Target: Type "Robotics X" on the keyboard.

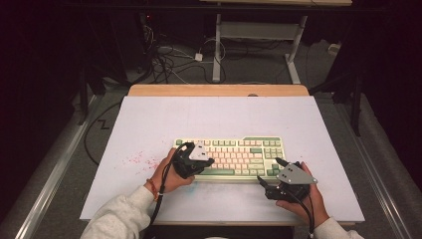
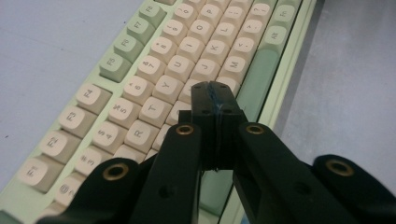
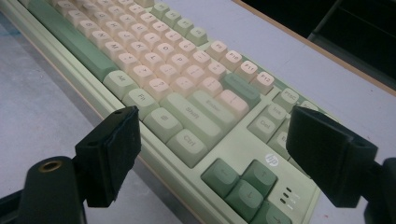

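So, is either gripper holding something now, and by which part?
Nothing is held. The left gripper is shut on itself above the pale green and cream keyboard; the right gripper stands open over the keyboard's right end.

A wooden table (image 1: 219, 90) carries a pale grey-white mat (image 1: 149, 124), faintly speckled red; a mint-green and cream keyboard (image 1: 244, 149) lies on it.

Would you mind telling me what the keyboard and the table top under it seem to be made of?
The keyboard looks like moulded plastic, matte: cream and green keycaps with printed legends and soft sheen on rounded edges. The table top seems a pale matte sheet, perhaps laminate or board, over wood: a light wooden edge shows at its far side.
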{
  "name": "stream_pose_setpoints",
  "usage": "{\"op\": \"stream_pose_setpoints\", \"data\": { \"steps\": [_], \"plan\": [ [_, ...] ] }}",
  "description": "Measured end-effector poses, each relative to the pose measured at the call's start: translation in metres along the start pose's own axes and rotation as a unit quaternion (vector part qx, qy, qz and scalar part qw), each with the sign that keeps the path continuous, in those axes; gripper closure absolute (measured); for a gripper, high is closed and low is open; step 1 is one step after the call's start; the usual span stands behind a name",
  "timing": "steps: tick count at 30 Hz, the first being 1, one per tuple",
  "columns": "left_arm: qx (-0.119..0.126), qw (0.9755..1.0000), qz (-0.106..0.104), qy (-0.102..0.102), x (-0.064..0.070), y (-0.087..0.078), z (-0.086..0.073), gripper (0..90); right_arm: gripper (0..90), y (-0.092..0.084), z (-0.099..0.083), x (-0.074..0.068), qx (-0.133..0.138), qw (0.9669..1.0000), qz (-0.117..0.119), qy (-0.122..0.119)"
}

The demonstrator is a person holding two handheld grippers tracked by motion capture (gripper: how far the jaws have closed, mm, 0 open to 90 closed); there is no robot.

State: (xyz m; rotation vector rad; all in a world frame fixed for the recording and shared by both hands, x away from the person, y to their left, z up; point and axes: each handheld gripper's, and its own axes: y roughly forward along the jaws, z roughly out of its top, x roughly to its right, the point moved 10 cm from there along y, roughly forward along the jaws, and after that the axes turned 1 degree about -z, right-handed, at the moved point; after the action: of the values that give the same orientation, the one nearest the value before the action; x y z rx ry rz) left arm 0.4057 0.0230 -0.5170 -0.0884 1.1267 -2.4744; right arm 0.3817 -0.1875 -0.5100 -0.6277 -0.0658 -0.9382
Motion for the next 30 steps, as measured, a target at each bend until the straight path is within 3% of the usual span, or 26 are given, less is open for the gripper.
{"op": "stream_pose_setpoints", "data": {
  "steps": [17, 20, 24, 30],
  "plan": [
    [-0.019, 0.9997, -0.010, 0.006, 0.001, 0.020, 0.003, 87.2, 18.5, 0.001, -0.002, 0.001, -0.006, 1.0000, -0.002, -0.005],
    [-0.035, 0.9993, -0.002, 0.011, 0.000, 0.023, 0.001, 87.9, 18.5, 0.002, -0.003, 0.000, -0.007, 1.0000, 0.000, -0.004],
    [-0.031, 0.9994, 0.001, 0.015, 0.000, 0.021, 0.003, 87.8, 18.5, 0.001, -0.003, 0.000, -0.006, 1.0000, 0.000, -0.005],
    [0.005, 0.9996, 0.016, 0.021, -0.002, 0.003, 0.012, 86.2, 18.7, -0.001, 0.000, 0.005, 0.003, 0.9999, -0.012, 0.001]
  ]
}}
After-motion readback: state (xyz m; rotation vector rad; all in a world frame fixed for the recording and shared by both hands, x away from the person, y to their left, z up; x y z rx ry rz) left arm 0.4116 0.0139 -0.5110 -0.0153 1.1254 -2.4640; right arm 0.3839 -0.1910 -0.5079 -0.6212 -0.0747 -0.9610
